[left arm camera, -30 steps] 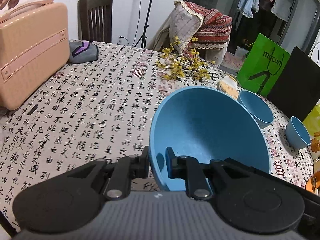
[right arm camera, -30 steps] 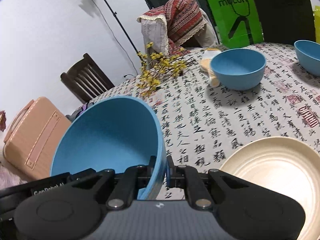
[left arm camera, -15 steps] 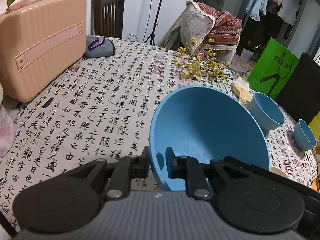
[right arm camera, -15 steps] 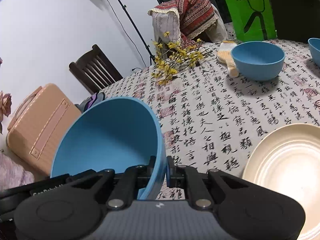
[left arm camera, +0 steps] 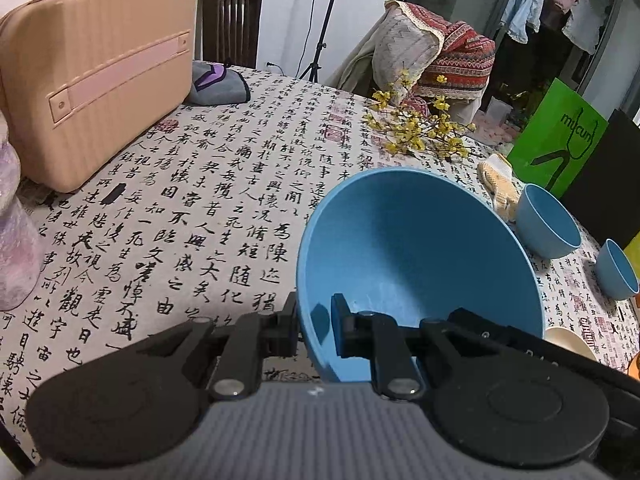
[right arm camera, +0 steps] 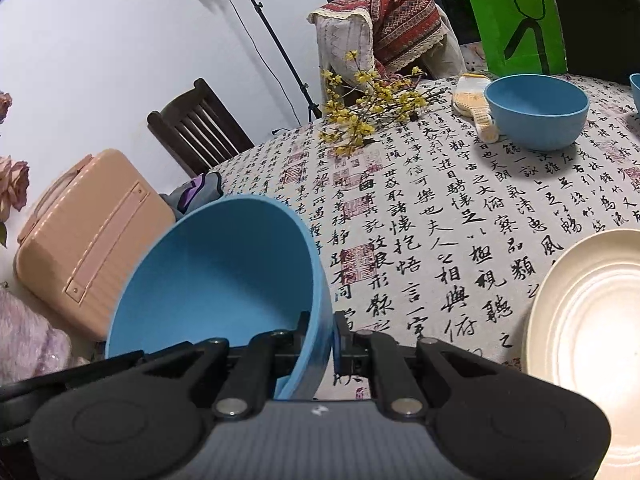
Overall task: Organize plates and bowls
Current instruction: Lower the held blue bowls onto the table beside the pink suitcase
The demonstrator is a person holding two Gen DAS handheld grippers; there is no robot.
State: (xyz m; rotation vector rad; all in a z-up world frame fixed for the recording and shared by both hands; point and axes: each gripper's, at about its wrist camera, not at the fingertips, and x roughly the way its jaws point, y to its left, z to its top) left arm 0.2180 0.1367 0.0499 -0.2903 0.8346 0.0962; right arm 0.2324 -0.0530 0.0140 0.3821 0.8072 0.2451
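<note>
Both wrist views look steeply down from close, sharing the large blue bowl (left arm camera: 416,248) and table (left arm camera: 224,184).

My view is evenly lit indoors, with soft shadows under the medium blue bowl (right arm camera: 536,110) on the tablecloth (right arm camera: 440,208). Glare washes out the cream plate (right arm camera: 588,312) at my right. Fisheye bends the edges; corners go dark, and everything stays fairly sharp.

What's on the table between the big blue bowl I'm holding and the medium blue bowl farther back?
Nothing: only bare patterned tablecloth lies between the big blue bowl and the medium blue bowl, clearest in the right wrist view. The cream plate sits off to the side.
</note>
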